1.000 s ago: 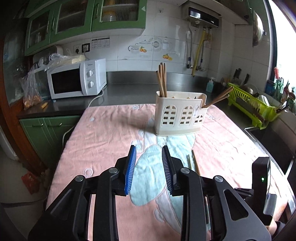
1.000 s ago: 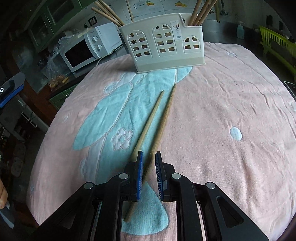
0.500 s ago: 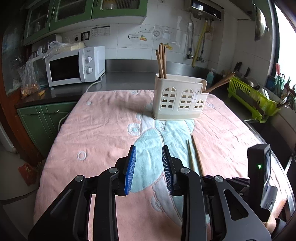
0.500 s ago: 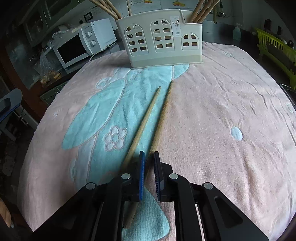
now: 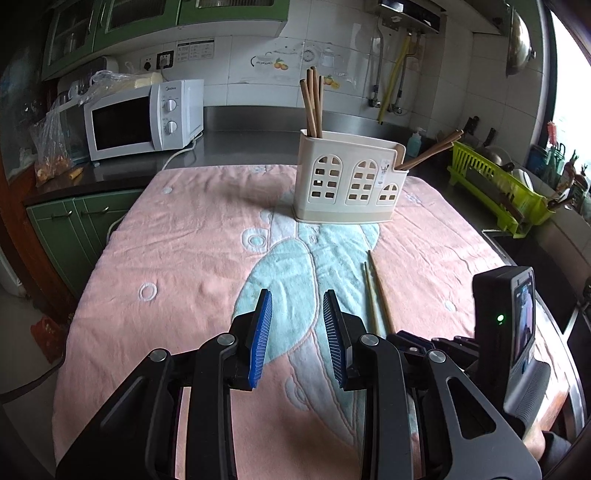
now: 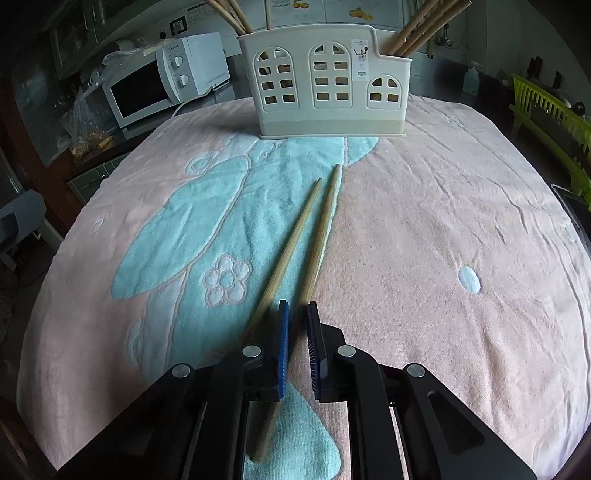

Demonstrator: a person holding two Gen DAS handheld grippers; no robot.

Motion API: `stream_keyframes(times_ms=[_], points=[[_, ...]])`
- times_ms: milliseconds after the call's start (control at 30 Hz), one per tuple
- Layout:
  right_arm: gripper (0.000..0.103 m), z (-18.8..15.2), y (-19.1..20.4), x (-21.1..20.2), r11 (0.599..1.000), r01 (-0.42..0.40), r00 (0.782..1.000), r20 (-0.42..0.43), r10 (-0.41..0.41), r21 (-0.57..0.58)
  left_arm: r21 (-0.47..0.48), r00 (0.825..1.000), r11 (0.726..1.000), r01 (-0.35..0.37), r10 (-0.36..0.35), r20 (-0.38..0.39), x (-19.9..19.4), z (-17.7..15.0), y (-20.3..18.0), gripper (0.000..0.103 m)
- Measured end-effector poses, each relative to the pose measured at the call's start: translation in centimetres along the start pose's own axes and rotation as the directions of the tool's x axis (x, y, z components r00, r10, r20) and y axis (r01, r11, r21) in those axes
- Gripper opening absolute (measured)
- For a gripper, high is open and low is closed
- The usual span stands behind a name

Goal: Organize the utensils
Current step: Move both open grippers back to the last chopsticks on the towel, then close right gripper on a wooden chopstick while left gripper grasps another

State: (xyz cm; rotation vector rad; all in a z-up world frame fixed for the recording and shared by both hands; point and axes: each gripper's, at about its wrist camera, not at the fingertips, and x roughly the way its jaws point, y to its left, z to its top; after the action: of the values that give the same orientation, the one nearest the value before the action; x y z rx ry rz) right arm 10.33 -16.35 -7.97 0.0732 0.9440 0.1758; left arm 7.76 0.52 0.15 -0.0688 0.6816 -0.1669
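Two pale wooden chopsticks lying side by side (nearly parallel) on the towel, before a cream caddy holding more.

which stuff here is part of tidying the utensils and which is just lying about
Part of the job:
- two loose chopsticks on the towel
- white holder
- right gripper, shut on one chopstick
- left gripper, open

Lying about:
- microwave
- green rack
- plastic bag

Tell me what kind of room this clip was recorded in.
A home kitchen, most likely. A white microwave sits on the dark counter beneath green wall cabinets, a green dish rack stands beside the sink area, and a cream chopstick holder stands on the towel-covered table.
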Motion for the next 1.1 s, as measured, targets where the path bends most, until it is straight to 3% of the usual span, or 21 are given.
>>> stream_keyframes(times_ms=[367, 700, 900, 1100], points=[[0.006, -1.1, -4.1, -2.3, 0.999, -0.004, 0.999, 0.033, 0.003, 0.04, -0.002, 0.997, 0.998, 0.059, -0.059, -0.047, 0.7, -1.7, -1.1, 0.029], [0.007, -2.6, -6.8, -3.3, 0.998, -0.004, 0.999, 0.036, 0.001, 0.07, -0.011, 0.969, 0.983, 0.182, -0.182, -0.167, 4.1, -5.2, -4.6, 0.028], [0.008, -3.1, -7.0, -3.5, 0.997, -0.025, 0.999, 0.038, 0.023, 0.07, -0.006, 0.961, 0.983, 0.186, -0.183, -0.21, 6.0, -6.2, -5.6, 0.028], [0.015, -3.6, -7.0, -4.0, 0.998, -0.042, 0.998, 0.04, 0.04, 0.055, 0.007, 0.953, 0.981, 0.193, -0.186, -0.238, 7.0, -6.8, -6.2, 0.017]])
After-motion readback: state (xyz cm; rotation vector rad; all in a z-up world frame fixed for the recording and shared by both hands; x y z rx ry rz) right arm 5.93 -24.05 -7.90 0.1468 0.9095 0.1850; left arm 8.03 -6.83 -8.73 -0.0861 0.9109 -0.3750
